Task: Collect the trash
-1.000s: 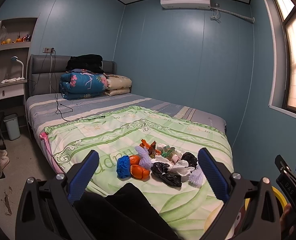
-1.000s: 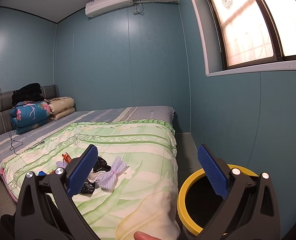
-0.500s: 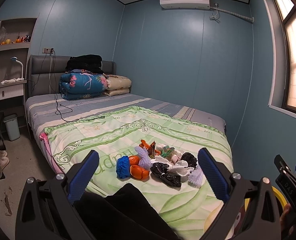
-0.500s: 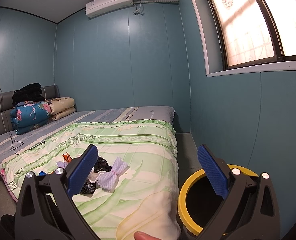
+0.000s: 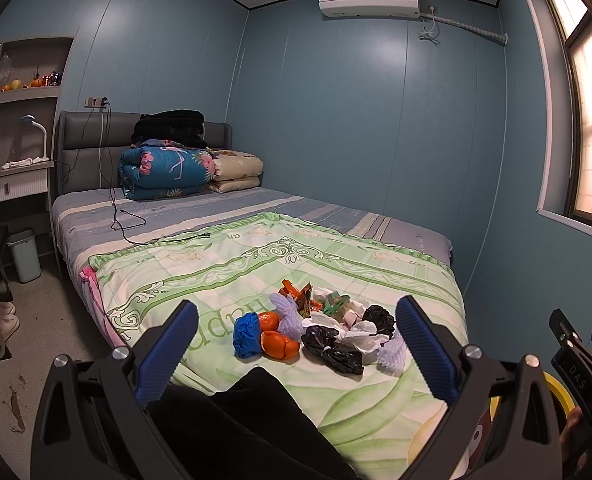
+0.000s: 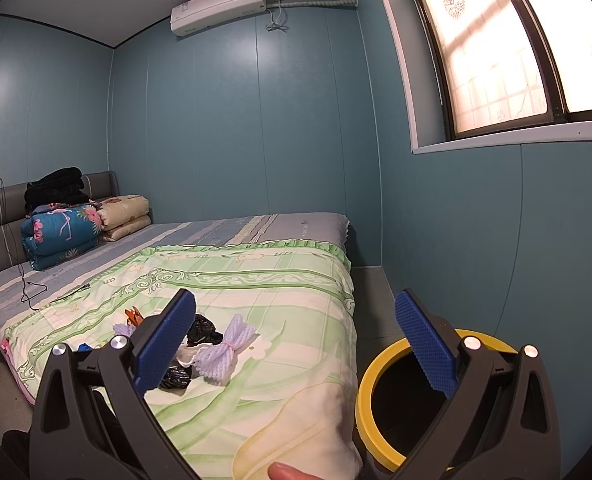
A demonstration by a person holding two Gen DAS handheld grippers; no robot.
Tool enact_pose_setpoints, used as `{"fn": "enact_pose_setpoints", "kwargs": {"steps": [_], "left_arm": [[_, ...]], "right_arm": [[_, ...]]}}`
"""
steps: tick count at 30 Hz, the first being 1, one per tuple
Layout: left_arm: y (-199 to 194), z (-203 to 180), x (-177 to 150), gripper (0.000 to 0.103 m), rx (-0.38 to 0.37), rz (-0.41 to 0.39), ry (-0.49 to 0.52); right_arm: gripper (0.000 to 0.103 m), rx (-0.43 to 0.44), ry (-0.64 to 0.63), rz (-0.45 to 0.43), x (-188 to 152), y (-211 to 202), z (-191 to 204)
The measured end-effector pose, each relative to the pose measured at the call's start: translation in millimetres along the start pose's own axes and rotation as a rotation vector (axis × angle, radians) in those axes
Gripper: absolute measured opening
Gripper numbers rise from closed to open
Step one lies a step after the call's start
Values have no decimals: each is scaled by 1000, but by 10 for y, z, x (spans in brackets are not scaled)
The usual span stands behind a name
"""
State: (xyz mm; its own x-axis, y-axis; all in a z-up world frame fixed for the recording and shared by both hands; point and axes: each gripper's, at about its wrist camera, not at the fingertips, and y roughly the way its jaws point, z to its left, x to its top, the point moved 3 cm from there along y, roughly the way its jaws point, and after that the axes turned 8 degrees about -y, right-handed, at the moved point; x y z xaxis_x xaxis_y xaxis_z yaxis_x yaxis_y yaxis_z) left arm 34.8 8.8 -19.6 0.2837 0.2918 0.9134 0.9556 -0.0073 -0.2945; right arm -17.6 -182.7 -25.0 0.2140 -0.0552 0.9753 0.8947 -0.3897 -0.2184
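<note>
open quilt (image 5: 224, 280) around trash pile (image 5: 316, 328) | yellow bin (image 6: 380, 384) just beside bed edge | wall close right

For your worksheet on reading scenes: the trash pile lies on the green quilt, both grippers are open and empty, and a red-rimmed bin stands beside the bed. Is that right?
One detail is wrong: the bin has a yellow rim, not red, as the right wrist view shows. The rest holds.
</note>
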Motion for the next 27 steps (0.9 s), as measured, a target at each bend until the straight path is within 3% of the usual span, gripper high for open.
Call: {"fn": "enact_pose_setpoints", "kwargs": {"steps": [14,18,22,27], "left_arm": [[10,20,29,96,6,7,4],[16,73,51,96,27,-25,8],[81,148,88,96,-11,-48,-8],[320,343,155,95,-22,-58,-60]], "right_arm": [[96,-15,-4,4,-16,29,-7],[96,-47,-1,-4,-13,40,-42],[96,-80,-12,-18,-13,94,-64],[96,-41,-13,-35,-7,228,-91]]}}
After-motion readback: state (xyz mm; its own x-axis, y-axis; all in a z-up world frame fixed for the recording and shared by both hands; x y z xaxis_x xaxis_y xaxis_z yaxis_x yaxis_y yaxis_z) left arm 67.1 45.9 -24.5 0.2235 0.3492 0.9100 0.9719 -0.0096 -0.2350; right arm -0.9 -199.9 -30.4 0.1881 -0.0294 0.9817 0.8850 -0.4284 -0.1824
